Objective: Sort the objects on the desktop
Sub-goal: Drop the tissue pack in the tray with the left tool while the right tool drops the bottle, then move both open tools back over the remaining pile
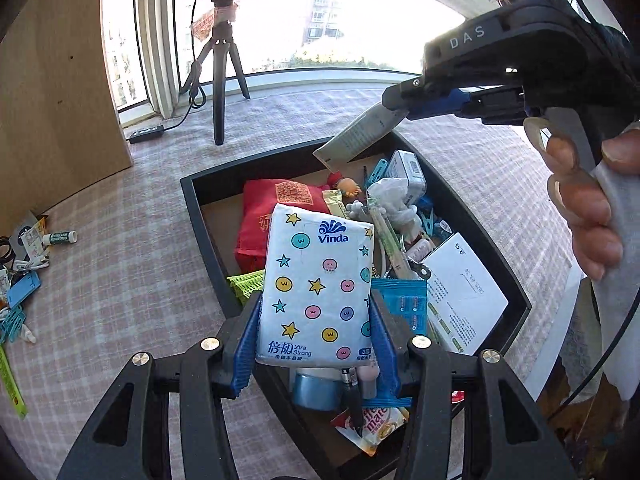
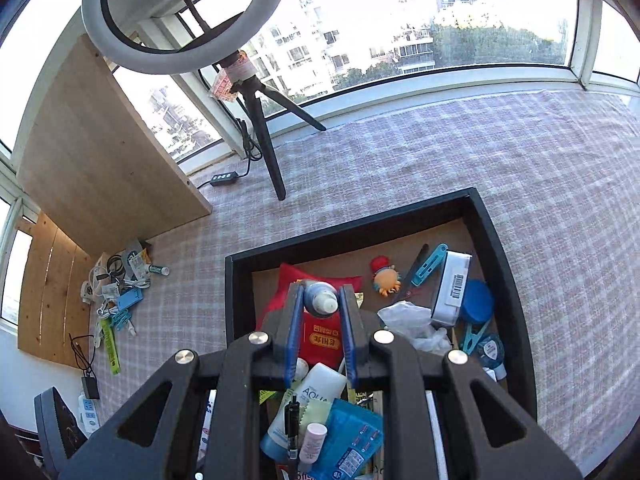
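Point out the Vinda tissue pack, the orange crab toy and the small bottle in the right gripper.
Vinda tissue pack point(image 1: 316, 292): left wrist view, middle of its printed front.
Orange crab toy point(image 2: 386, 277): right wrist view, its orange body.
Small bottle point(image 2: 320, 299): right wrist view, its body just behind the white cap.

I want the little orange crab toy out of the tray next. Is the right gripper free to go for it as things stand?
Probably not yet: the right gripper is shut on a small bottle. The crab toy itself lies uncovered on the tray floor.
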Available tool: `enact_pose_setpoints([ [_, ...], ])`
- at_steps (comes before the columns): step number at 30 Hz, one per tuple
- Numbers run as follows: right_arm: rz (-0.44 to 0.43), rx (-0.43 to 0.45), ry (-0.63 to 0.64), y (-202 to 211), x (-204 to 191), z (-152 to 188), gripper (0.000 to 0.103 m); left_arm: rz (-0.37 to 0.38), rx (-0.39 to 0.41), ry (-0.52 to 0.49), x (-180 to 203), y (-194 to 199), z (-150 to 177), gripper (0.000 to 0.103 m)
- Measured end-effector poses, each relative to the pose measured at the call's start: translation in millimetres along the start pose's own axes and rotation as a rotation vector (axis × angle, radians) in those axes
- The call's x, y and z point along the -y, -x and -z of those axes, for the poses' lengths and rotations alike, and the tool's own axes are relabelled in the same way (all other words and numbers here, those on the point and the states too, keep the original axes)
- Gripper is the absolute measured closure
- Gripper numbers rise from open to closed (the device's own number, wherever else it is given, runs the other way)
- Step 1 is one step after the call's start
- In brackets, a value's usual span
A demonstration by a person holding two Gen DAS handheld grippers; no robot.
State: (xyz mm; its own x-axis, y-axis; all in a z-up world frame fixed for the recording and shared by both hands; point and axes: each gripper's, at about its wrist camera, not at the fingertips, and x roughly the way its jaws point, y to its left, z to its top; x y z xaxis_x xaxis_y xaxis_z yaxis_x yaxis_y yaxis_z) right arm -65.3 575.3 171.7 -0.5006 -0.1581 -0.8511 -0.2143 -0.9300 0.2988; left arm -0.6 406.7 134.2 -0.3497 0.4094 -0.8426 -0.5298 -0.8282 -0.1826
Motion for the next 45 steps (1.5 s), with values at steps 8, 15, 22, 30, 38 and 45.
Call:
enact_pose_setpoints([
  [8, 0.011, -0.04, 0.016, -14, 17, -10, 0.083, -0.015, -0.02, -0.048, 29, -13, -10, 0.03],
  [15, 0.027, -0.023, 0.029, -10, 20, -11, 0.066, -0.04, -0.018, -0.008, 18, -12, -12, 0.028],
  [22, 0.018, -0.03, 0.042, -11, 14, -9, 0.066, -0.072, -0.008, 0.03, -3, -3, -9, 0.028],
  [30, 0.014, -0.054, 0.064, -22, -7, 6, 0.066, -0.122, 0.01, 0.066, -37, 15, 5, 0.028],
  [38, 0.027, -0.074, 0.126, -34, -53, 40, 0.066, -0.198, 0.02, 0.15, -92, 46, 33, 0.028],
  [45, 0.02, -0.086, 0.194, -45, -111, 87, 0.064, -0.296, 0.001, 0.234, -155, 75, 78, 0.027],
])
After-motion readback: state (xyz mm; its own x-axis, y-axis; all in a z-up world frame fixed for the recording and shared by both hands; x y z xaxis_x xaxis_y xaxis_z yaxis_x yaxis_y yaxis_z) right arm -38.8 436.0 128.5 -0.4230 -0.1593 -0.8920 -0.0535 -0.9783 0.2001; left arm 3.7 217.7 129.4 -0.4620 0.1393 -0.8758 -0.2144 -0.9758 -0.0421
